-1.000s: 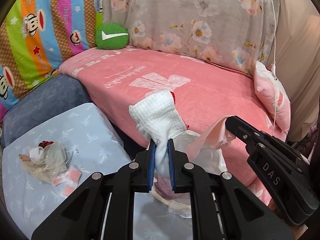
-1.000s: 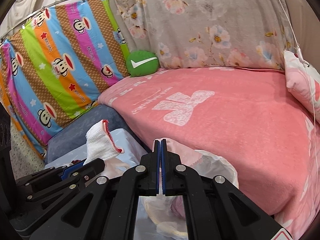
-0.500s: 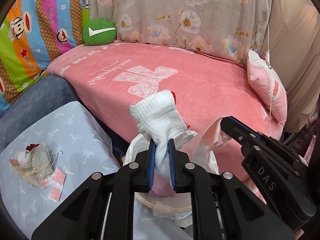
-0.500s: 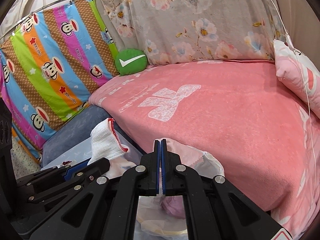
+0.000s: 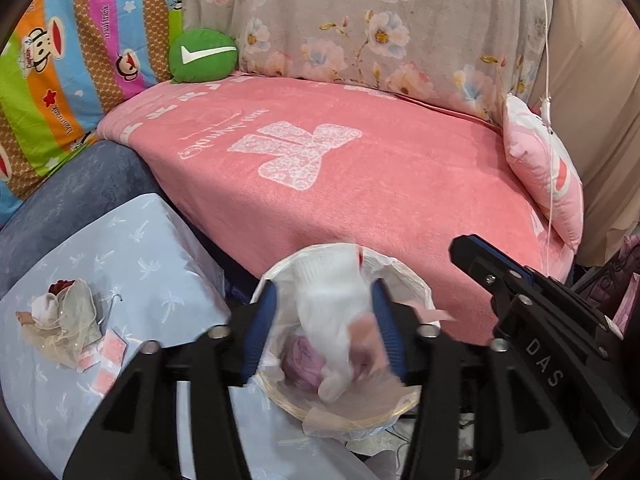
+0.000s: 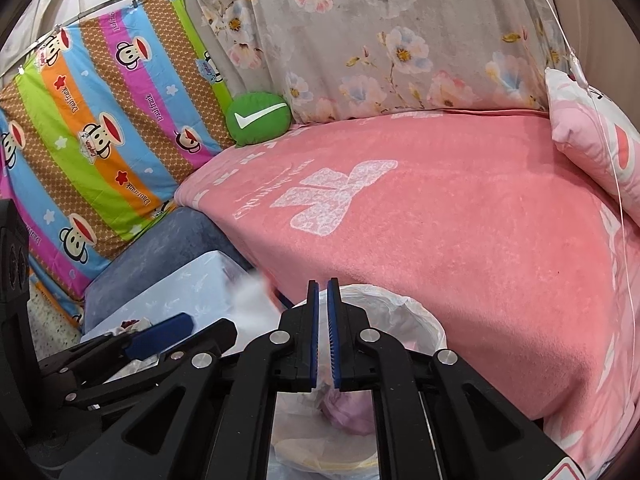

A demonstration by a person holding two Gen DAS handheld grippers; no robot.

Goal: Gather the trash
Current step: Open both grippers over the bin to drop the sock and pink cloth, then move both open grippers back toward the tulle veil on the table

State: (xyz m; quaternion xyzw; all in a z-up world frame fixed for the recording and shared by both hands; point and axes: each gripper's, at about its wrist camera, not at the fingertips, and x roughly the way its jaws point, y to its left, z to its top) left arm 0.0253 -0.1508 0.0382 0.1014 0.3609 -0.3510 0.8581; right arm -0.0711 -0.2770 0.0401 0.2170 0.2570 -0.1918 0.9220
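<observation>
Setting: we look over a bed under a pink blanket (image 5: 360, 184), with a floral cover (image 5: 380, 24) behind it, a striped monkey-print cloth (image 6: 92, 128) to the side and a green cushion (image 5: 203, 55) in the corner.
Tabletop: a light blue cloth (image 5: 132, 248) covers it; on it we see a crumpled heap of trash (image 5: 64, 316) with small pink packets (image 5: 110, 350) just beside.
Bin: a trash bin lined with a white bag (image 5: 400, 276) stands between the tabletop and the bed; a pinkish wad (image 6: 348, 408) lies inside.
Left tongs (image 5: 324, 328): spread wide above the bin's mouth, gripping nothing.
White glove (image 5: 332, 308): blurred, with a red edge, it sits between the parted left fingers over the open bag; we cannot tell whether it touches either pad.
Right tongs (image 6: 323, 312): nearly closed, a narrow gap between the blue pads, nothing between them; they sit at the bag's rim.
</observation>
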